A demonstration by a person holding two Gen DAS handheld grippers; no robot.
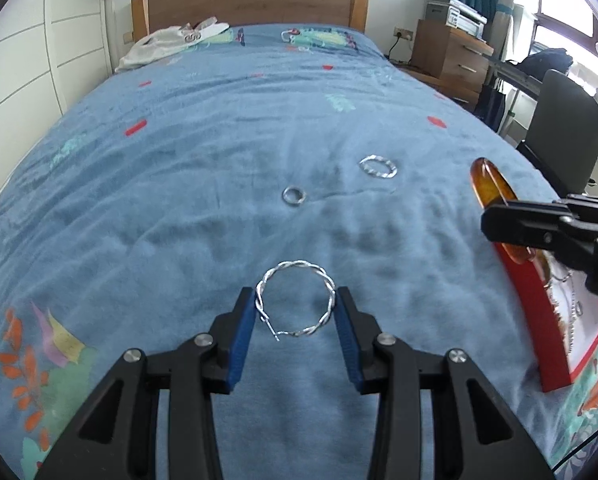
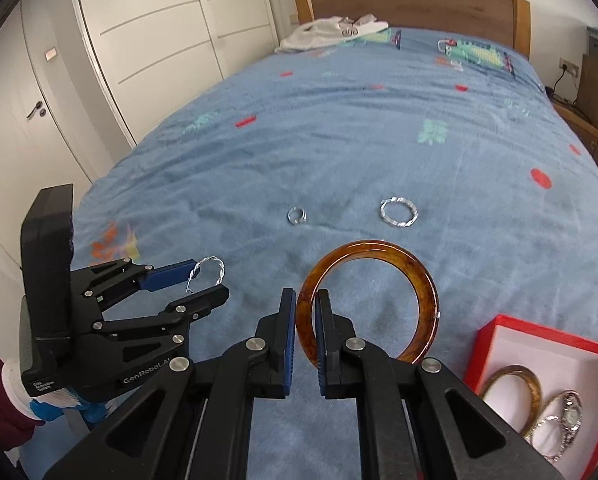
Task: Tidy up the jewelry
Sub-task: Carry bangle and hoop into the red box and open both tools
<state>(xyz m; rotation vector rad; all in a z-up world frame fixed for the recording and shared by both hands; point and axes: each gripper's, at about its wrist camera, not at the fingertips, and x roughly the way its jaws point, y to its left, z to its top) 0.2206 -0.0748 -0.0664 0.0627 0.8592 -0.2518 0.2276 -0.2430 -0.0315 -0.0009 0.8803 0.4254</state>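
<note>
My left gripper [image 1: 297,300] is shut on a twisted silver hoop [image 1: 296,305], held above the blue bedspread; the gripper also shows in the right wrist view [image 2: 209,278]. My right gripper [image 2: 307,300] is shut on an amber bangle [image 2: 369,300], pinching its left rim; the bangle also shows in the left wrist view [image 1: 495,196]. A red box [image 2: 539,330] with white lining sits at right and holds another amber bangle [image 2: 511,394] and a silver watch [image 2: 567,416]. A small silver ring [image 2: 297,215] and a twisted silver hoop [image 2: 399,212] lie on the bed.
The blue patterned bedspread [image 1: 219,160] fills both views. White clothing [image 1: 171,46] lies by the wooden headboard [image 1: 251,0]. White wardrobe doors [image 2: 159,40] stand at left. A wooden nightstand [image 1: 447,56] and dark chair [image 1: 563,128] stand at right.
</note>
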